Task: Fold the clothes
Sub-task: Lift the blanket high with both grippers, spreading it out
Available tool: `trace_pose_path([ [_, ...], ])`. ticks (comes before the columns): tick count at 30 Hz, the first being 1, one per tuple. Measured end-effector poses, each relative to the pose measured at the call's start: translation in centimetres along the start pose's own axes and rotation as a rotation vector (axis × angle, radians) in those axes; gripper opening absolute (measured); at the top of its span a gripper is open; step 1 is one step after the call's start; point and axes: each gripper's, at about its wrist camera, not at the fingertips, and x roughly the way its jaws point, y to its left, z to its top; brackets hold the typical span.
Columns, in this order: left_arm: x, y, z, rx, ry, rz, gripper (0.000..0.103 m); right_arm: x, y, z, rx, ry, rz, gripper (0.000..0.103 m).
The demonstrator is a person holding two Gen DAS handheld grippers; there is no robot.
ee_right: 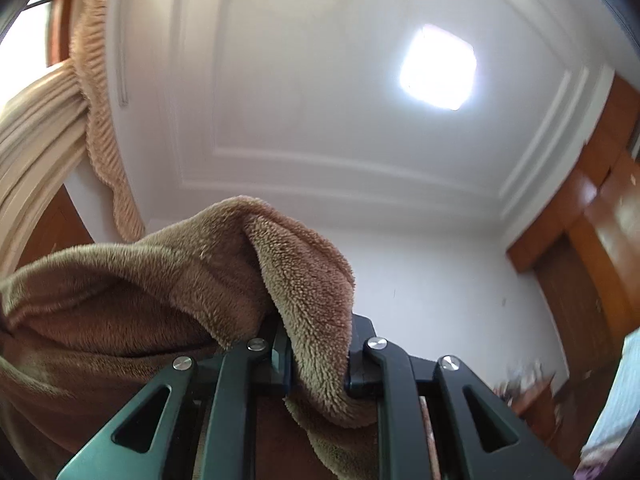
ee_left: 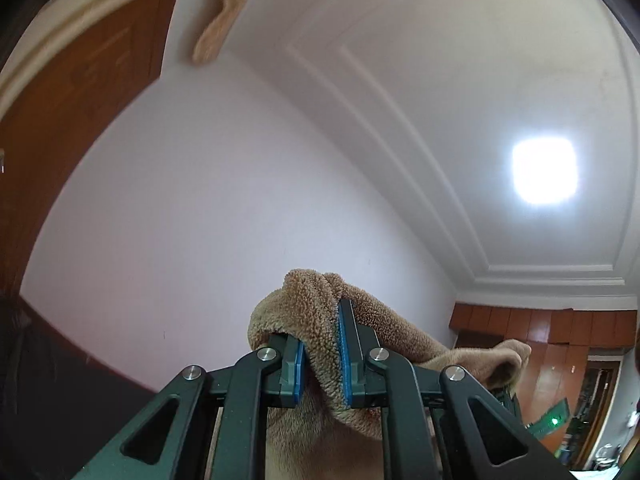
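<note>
White ceiling [ee_left: 400, 80] with moulding fills both views, square lamp [ee_left: 545, 171] glowing. Wooden wardrobe [ee_right: 592, 248] along wall; tan curtain [ee_right: 96, 92] at window. Brown fleece garment [ee_right: 168, 280] held aloft, stretched between both grippers. Left gripper [ee_left: 322, 354] clamped narrow on fleece fold, blue pads [ee_left: 345, 356] pressing pile. Right gripper [ee_right: 318, 354] pinched tight on bunched fleece edge, cloth draping toward left of frame. No readable writing, brands or labels.

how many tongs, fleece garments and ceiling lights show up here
tongs: 2, the left tongs and right tongs, both shut on the fleece
brown fleece garment: 1
ceiling light: 1
total: 4
</note>
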Motion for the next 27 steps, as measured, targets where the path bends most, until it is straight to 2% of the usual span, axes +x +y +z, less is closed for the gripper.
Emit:
trace_pose_path([
  [5, -4.4, -1.8, 2.8, 0.068, -0.141, 0.003, 0.014, -2.8, 1.4, 2.8, -0.037, -0.083, 0.005, 0.02],
  [9, -7.5, -3.7, 5.2, 0.115, -0.207, -0.012, 0.014, -5.0, 2.4, 4.9, -0.054, -0.159, 0.002, 0.02],
  [12, -6.5, -6.8, 4.4, 0.153, -0.253, 0.0, 0.014, -6.4, 3.0, 6.4, -0.053, -0.2, 0.008, 0.02],
  [15, -8.3, -8.3, 4.7, 0.183, -0.304, -0.01, 0.014, -7.9, 3.4, 7.4, -0.058, -0.248, 0.001, 0.02],
  [21, -9.0, -10.2, 3.1, 0.202, -0.302, -0.031, 0.014, -9.5, 3.6, 8.8, -0.064, -0.291, 0.012, 0.02],
  [24, -8.3, -10.4, 2.8, 0.209, -0.289, 0.004, 0.014, -9.5, 3.8, 9.1, -0.066, -0.253, 0.028, 0.02],
  [27, -7.3, -10.1, 2.1, 0.196, -0.256, 0.046, 0.014, -8.5, 4.0, 8.7, -0.085, -0.163, 0.037, 0.02],
])
